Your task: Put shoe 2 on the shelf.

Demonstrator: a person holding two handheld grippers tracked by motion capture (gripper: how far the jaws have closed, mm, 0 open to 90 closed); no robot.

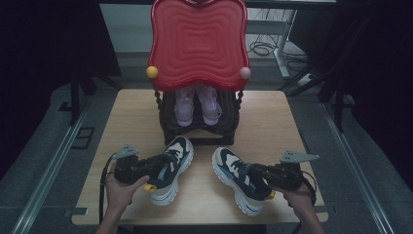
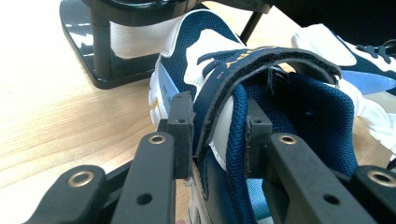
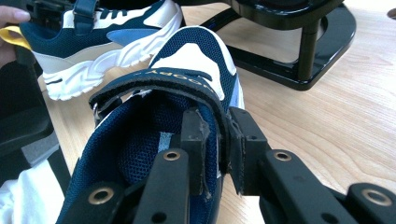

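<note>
Overhead, pale wood tabletop (image 1: 272,122) on a grey floor, dark curtains either side, cables at the back. Black rack (image 1: 197,127) stands at the far middle, pink shoes (image 1: 197,105) inside, red tray (image 1: 198,41) above it. Left sneaker (image 1: 170,170) and right sneaker (image 1: 238,179) sit side by side in front, toes toward the rack. Left gripper (image 2: 219,135): jaws pinching the left sneaker's collar. Right gripper (image 3: 218,147): jaws pinching the right sneaker's collar.
</note>
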